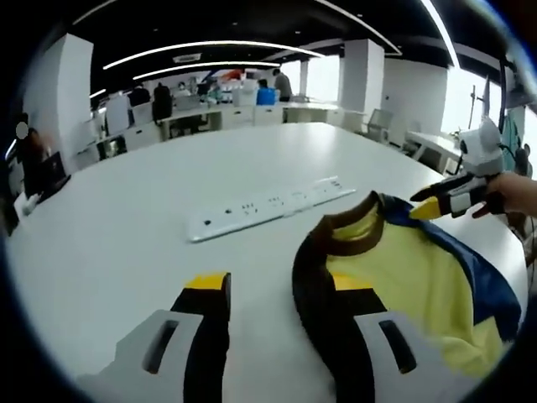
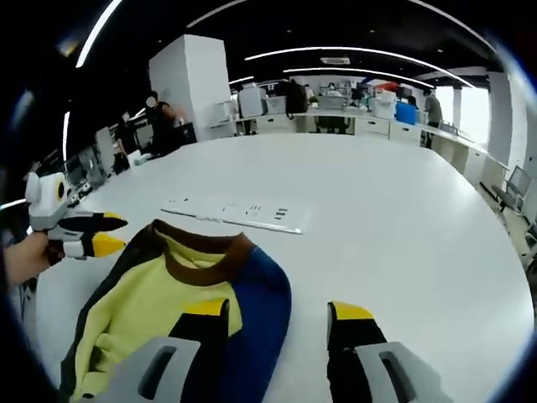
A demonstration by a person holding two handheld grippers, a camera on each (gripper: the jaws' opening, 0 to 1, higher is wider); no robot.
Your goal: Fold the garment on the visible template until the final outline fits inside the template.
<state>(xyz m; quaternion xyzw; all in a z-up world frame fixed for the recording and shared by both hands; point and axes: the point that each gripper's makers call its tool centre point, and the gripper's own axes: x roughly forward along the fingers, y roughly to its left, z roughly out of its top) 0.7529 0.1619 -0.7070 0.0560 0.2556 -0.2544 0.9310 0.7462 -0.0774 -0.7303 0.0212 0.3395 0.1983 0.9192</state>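
Open-plan office. Large round white desk point(image 1: 126, 218) with a built-in white socket strip point(image 1: 268, 206), rows of workstations point(image 2: 336, 122) with monitors at the back, people point(image 1: 283, 84) seated and standing there, white square pillars point(image 2: 195, 80), dark ceiling with curved LED light strips point(image 1: 210, 49), big windows point(image 1: 470, 101).

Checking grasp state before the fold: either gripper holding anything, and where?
Nothing held. Left gripper and right gripper are open, each with one jaw over the yellow, blue and dark-brown garment on the round white table.
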